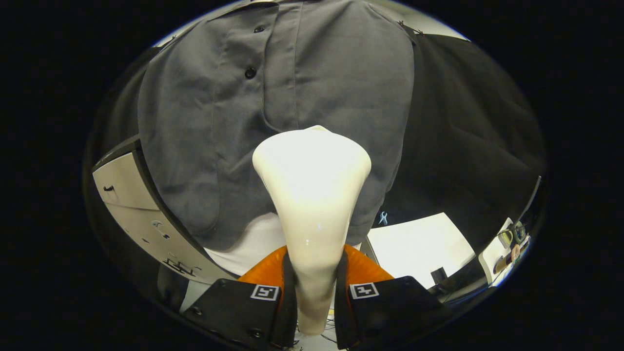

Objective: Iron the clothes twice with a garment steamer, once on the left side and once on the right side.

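The tongs (312, 292) grip the white garment steamer (312, 195) by its narrow handle, both fingers pressing it. Its long axis runs straight ahead from them, the wide head against the hanging grey shirt (273, 97) (right of the button placket).

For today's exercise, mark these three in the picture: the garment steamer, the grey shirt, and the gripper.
garment steamer (312, 195), gripper view, on its white flared head.
grey shirt (204, 126), gripper view, on the front panel beside the buttons.
gripper (314, 292), gripper view, midway between its fingers, shut on the steamer's handle.
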A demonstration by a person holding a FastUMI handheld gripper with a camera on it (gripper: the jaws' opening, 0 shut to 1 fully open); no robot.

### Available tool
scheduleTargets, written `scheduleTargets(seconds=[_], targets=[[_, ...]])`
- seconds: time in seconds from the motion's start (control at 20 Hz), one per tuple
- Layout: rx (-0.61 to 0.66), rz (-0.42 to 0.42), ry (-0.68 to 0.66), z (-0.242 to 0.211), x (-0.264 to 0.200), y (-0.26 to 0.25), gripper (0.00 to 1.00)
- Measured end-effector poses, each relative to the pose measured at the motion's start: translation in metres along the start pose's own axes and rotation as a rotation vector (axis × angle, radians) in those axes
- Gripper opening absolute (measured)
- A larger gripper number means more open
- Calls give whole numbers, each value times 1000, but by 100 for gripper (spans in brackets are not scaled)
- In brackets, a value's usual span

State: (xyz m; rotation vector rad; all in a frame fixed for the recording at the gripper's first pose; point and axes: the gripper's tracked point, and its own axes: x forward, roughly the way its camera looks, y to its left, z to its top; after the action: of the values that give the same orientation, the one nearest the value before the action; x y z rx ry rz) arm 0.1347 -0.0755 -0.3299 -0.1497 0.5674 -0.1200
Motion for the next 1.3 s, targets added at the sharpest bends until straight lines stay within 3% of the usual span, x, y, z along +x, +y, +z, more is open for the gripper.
scheduleTargets(seconds=[0.95, 1.3], targets=[[11, 34, -365, 193, -121, 6, 39], [-12, 40, -495, 232, -182, 6, 38]])
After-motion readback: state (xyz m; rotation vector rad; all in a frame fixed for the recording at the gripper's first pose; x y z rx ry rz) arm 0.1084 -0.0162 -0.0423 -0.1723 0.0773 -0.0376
